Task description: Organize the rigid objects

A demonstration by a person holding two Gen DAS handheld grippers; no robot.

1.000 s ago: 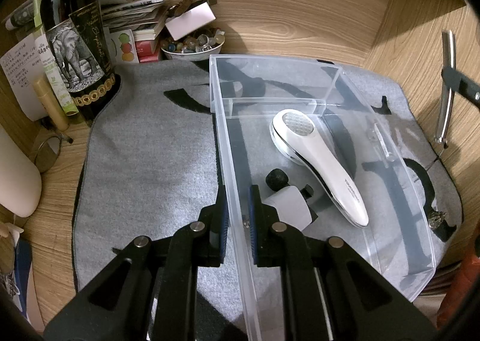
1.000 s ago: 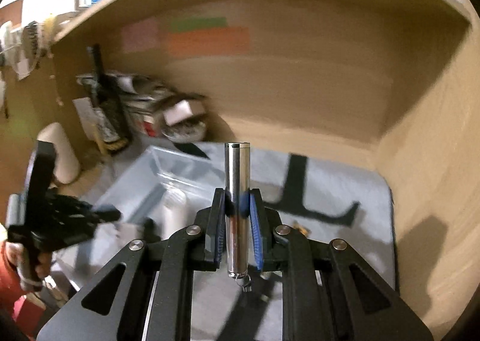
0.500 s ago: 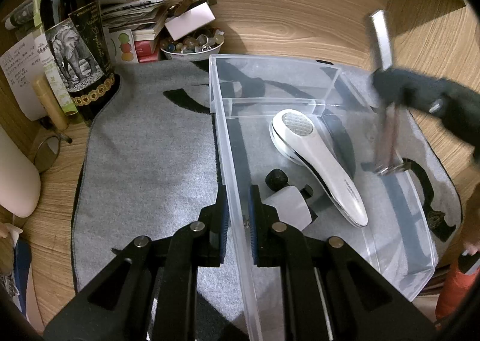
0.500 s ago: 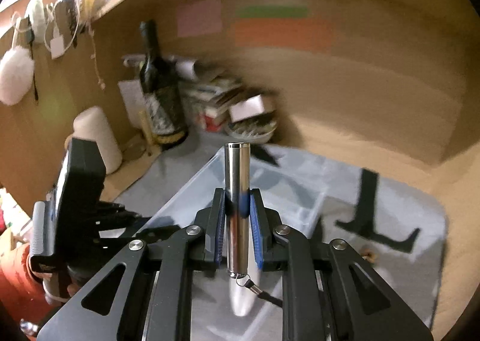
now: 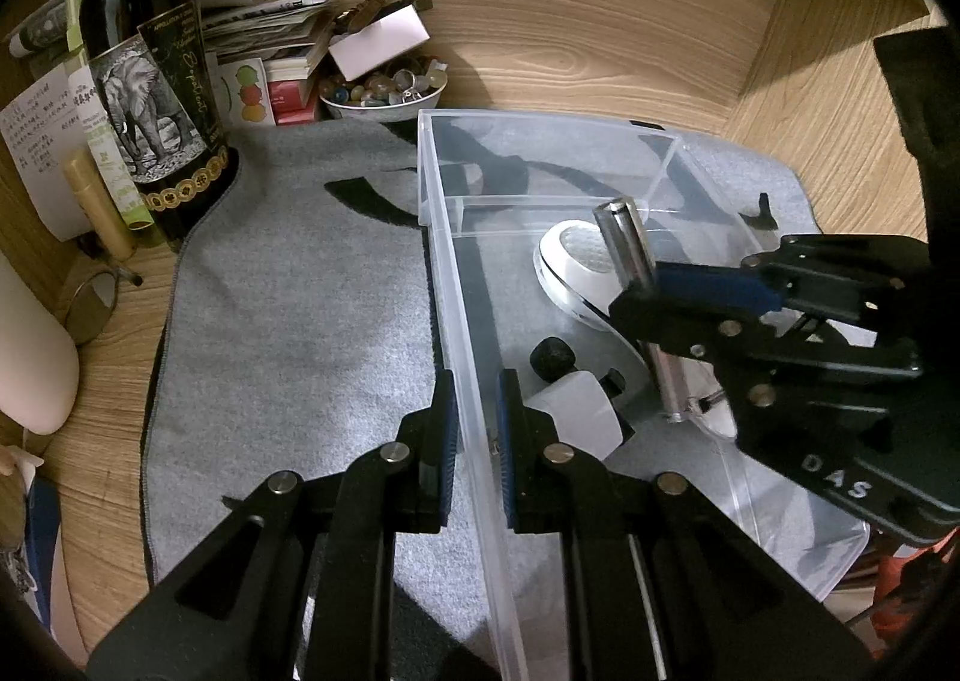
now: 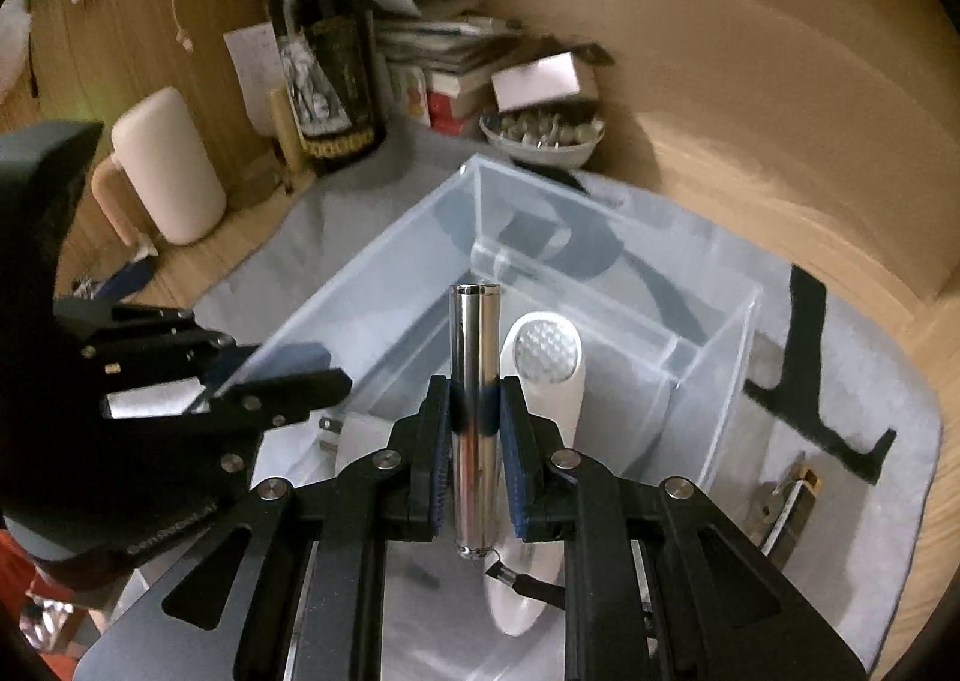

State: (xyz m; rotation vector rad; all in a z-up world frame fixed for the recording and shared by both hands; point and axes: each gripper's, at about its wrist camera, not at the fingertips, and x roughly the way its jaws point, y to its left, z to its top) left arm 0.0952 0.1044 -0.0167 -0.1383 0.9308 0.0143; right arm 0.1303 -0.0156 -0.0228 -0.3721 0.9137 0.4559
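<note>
Chrome metal cylinder (image 6: 475,417) sits clamped in the right gripper (image 6: 474,429), above the clear bin (image 5: 456,285) — placing step. The left gripper (image 5: 477,429) pinches the bin's wall. Next — lower, release beside the white handheld device (image 6: 543,375), probably without touching it.

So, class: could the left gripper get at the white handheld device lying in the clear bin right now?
Probably not. The left gripper is shut on the clear bin wall, and the right gripper, holding a metal cylinder, hangs over the white handheld device.
</note>
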